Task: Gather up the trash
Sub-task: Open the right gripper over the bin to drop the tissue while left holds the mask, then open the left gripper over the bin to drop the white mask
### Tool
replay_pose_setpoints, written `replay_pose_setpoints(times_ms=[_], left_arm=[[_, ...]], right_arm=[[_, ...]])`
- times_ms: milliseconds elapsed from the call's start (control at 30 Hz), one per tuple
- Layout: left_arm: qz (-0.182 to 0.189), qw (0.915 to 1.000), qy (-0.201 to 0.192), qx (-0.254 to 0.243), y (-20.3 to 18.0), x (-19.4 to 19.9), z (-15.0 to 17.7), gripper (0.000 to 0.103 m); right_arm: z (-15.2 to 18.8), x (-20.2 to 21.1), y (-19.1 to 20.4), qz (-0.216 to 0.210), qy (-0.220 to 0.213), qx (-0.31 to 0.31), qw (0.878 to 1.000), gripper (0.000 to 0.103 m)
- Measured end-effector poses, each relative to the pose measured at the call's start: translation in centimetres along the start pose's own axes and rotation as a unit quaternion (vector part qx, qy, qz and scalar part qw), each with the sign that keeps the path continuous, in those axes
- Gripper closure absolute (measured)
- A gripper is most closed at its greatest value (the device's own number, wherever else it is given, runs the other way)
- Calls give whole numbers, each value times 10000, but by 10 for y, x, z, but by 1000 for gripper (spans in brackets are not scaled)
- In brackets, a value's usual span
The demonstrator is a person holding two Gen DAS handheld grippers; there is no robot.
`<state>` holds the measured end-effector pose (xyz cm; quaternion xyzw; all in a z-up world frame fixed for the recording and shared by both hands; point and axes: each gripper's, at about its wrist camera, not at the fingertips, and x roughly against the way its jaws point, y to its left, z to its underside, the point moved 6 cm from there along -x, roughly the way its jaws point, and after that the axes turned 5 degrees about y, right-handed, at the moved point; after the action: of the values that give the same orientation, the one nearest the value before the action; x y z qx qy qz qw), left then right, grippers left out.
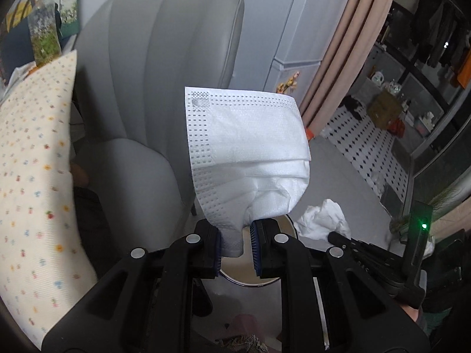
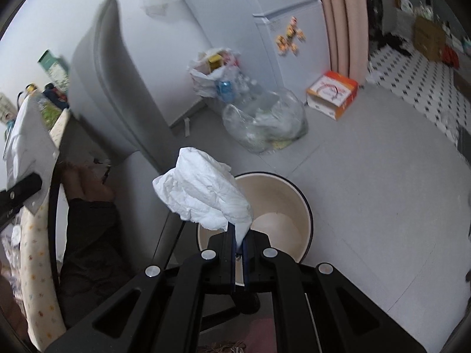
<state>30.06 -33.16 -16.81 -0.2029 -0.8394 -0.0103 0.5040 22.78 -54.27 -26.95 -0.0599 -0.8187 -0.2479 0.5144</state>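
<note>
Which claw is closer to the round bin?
Right. The right gripper holds its tissue over the bin; the left gripper, with the mask, is beside it.

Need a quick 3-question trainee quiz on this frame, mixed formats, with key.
1. True or false: the left gripper holds a white face mask.
2. The right gripper is shut on: A) a crumpled tissue B) a bottle C) a box
3. Fill in: below both grippers stands a cream-coloured ____ with a dark rim.

Key: 1 true; 2 A; 3 bin
</note>
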Motion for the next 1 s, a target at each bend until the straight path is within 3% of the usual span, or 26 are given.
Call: replay_pose_setpoints(times_ms=[233,267,300,367,567,733,900,967,1000], left_arm=[[-7,9993,380,-49,-5,-34,6,87],[-22,9990,434,-64,-6,-39,6,87],[-39,9988,473,-72,-6,-42,6,87],[-53,9985,549,-60,-4,-47,5,87],[15,9970,764,-137,-17,-64,1,87],[132,9949,904,-436,-43,-77,-3,87],[308,9910,1179,-552,-63,-94,-1,86],[298,9893,1311,-576,-68,-99,2,83],[309,9889,1335,-577,-68,-100,3,74]], right_arm=[[-8,-50,-13,-83,337,-299,9990,93],[-8,-53,-14,-87,367,-288,9989,83],[-8,-55,-15,-92,362,-303,9988,58],[-7,-52,-17,-46,238,-354,9991,39],[-8,-27,-30,-8,39,-466,9989,40],[-12,15,-49,-203,-278,-730,9967,32],[-16,58,-64,-55,-632,-839,9945,28],[-19,71,-71,66,-784,-883,9930,27],[-20,76,-75,102,-849,-906,9922,27]])
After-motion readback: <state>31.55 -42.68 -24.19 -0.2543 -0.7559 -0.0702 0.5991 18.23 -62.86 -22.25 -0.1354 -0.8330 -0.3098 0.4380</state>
